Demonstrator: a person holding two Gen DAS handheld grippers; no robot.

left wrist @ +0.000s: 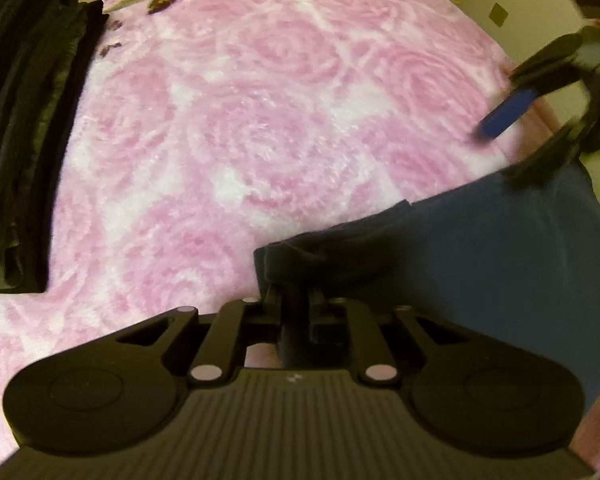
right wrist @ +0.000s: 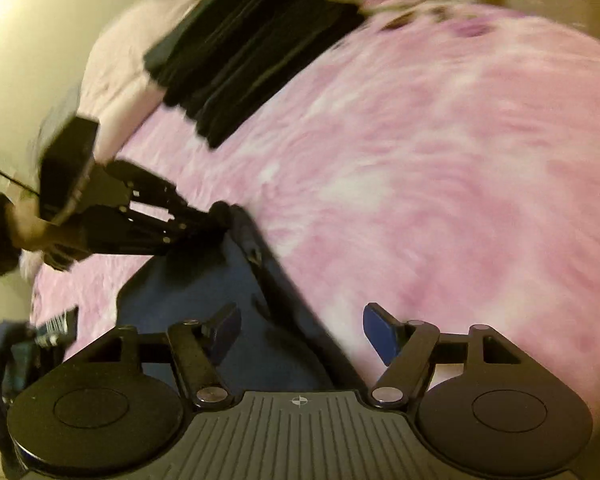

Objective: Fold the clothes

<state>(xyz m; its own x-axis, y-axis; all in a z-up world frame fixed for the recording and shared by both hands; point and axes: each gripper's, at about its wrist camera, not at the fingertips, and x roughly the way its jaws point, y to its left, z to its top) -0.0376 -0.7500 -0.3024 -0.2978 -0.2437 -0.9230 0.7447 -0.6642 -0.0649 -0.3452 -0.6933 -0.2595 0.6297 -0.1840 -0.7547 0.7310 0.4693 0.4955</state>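
Note:
A dark navy garment [left wrist: 480,248] lies on the pink rose-patterned blanket [left wrist: 260,120] at the right. My left gripper [left wrist: 296,296] is shut on a bunched corner of that garment. In the right wrist view the left gripper [right wrist: 216,220] pinches the garment's [right wrist: 220,280] far corner. My right gripper [right wrist: 300,332] is open and empty, its blue pads [right wrist: 380,336] spread above the garment's near edge. In the left wrist view the right gripper [left wrist: 512,140] hovers open at the right edge, one blue pad [left wrist: 508,112] visible.
A stack of folded dark clothes [left wrist: 28,120] sits at the blanket's far left, also in the right wrist view [right wrist: 252,52]. Cream walls [left wrist: 532,0] border the bed. Some cloth and a small object [right wrist: 56,324] lie at the left edge.

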